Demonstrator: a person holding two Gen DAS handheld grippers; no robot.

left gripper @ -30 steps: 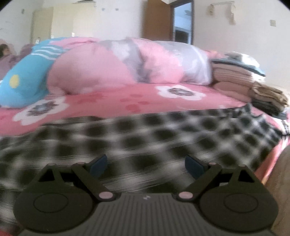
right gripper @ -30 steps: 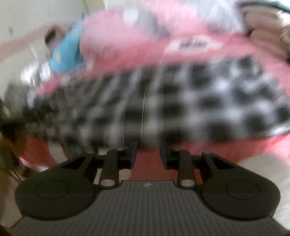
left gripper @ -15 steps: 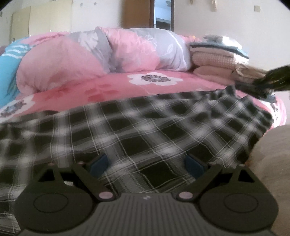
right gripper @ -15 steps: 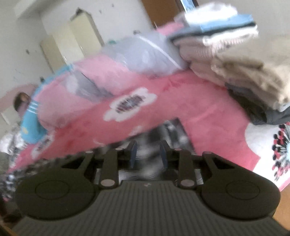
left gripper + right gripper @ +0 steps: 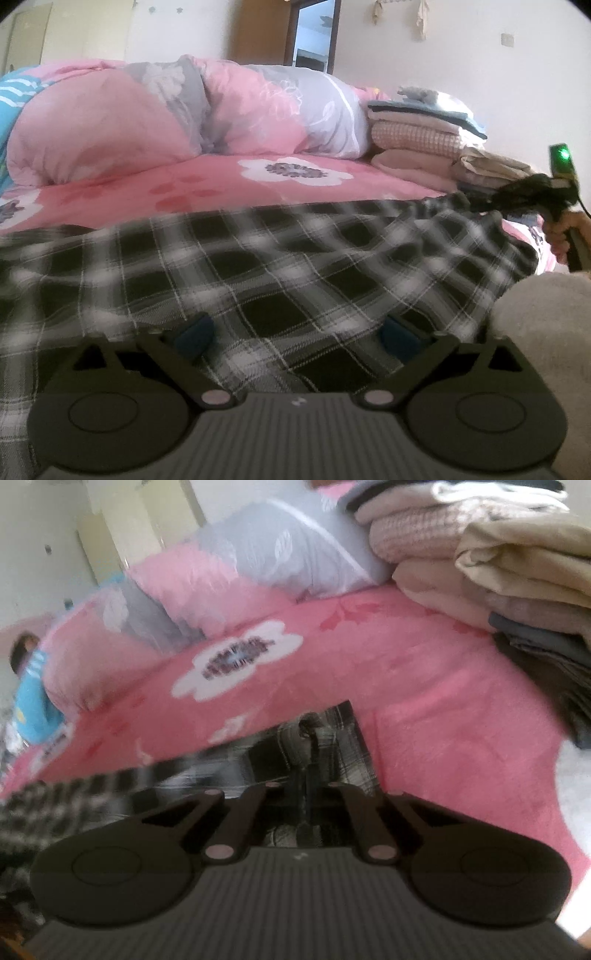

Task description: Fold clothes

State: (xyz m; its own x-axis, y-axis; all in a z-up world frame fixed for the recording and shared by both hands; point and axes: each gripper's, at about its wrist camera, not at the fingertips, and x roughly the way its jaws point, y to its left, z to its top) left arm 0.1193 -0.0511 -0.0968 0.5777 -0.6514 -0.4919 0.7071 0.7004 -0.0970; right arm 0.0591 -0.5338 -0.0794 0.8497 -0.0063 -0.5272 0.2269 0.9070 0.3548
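Plaid garment point(image 5: 325, 738) corner pinched, hiding right gripper point(image 5: 308, 771) fingertips.

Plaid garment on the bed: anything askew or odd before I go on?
Nothing damaged. The plaid garment lies spread but rumpled on the pink bedsheet, its far corner bunched in the shut right gripper. The left gripper is open above it.

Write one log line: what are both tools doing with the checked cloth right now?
left tool: open, over checked cloth | right tool: just closed, shut on cloth corner | bed: cloth spread flat | fold: not yet made
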